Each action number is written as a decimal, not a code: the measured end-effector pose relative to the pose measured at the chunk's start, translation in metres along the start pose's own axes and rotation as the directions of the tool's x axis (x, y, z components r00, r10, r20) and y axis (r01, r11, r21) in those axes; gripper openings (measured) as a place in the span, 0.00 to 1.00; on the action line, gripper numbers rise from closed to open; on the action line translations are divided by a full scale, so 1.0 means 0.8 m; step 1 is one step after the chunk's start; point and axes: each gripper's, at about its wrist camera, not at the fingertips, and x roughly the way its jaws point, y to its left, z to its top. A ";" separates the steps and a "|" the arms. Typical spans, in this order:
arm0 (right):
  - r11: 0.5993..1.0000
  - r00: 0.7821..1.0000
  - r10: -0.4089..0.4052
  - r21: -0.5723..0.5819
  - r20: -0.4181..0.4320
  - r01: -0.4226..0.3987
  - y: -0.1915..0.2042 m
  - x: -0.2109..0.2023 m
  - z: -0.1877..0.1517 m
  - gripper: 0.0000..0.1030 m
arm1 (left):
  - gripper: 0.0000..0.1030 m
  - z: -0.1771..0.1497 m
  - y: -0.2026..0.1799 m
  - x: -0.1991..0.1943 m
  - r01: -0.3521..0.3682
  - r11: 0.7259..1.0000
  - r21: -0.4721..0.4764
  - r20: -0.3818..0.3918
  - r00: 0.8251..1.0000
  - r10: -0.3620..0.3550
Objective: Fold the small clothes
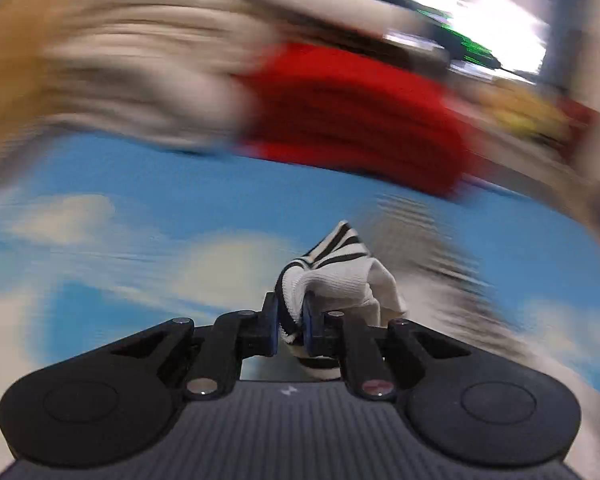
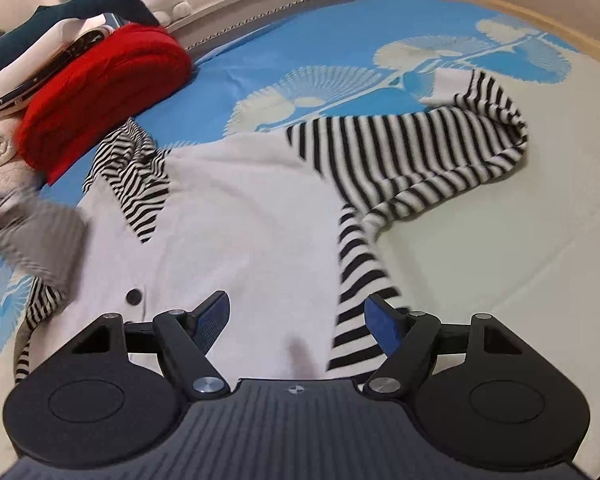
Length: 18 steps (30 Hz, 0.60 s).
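Striped garment (image 2: 240, 216): 1 small white top with black-and-white striped sleeves, spread on the blue-and-cream bedspread (image 2: 480, 240).

Left wrist view, heavily blurred: left claw (image 1: 290, 320) pinched narrow on a bunched fold of the garment's striped cuff (image 1: 332, 272); fabric rises just ahead of the tips and trails off to their right. Red folded knit (image 1: 352, 120) well ahead, beyond blue cloth.

Right wrist view: right claw (image 2: 296, 320) spread wide, holding nothing, poised over the garment's near edge. White body lies directly ahead; long axis runs away from the claw. 1 striped sleeve (image 2: 420, 160) loops ahead-right, its lower run passing just beside the right finger. Red knit (image 2: 100, 92) far ahead-left. Judgement: the right claw is nearer that sleeve.
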 end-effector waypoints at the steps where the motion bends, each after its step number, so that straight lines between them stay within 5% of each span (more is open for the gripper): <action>1: 1.000 1.000 -0.002 0.008 -0.008 0.003 0.001 0.003 0.000 0.74 | 0.13 0.004 0.051 0.010 -0.095 0.994 -0.062 -0.011 0.995 0.094; 3: 1.000 1.000 -0.007 0.030 -0.028 0.008 0.000 0.009 0.000 0.74 | 0.20 -0.001 0.132 0.027 -0.251 0.953 -0.168 -0.073 0.968 0.242; 4: 0.999 0.999 -0.010 0.039 -0.034 0.012 -0.001 0.012 0.000 0.74 | 0.36 -0.009 0.168 0.034 -0.304 0.926 -0.224 -0.124 0.951 0.282; 7: 0.998 0.999 -0.031 0.052 -0.033 0.033 -0.008 0.016 0.002 0.74 | 0.65 -0.047 0.233 0.030 -0.280 0.878 -0.387 -0.218 0.954 0.208; 9: 0.997 0.999 -0.051 0.058 -0.015 0.052 -0.017 0.014 0.004 0.74 | 0.75 -0.077 0.231 0.016 -0.202 0.888 -0.414 -0.224 0.968 0.116; 12: 0.996 0.998 -0.060 0.068 -0.006 0.061 -0.040 0.011 0.008 0.74 | 0.81 -0.119 0.192 -0.022 -0.105 0.937 -0.332 -0.280 0.960 0.008; 15: 0.991 0.999 -0.034 0.127 -0.035 0.038 -0.074 0.008 0.008 0.74 | 0.85 -0.172 0.123 -0.053 0.020 0.975 -0.220 -0.346 0.933 -0.097; 18: 0.976 0.997 0.006 0.219 -0.073 0.010 -0.112 0.002 0.002 0.74 | 0.91 -0.225 0.068 -0.087 0.116 0.983 -0.142 -0.414 0.895 -0.166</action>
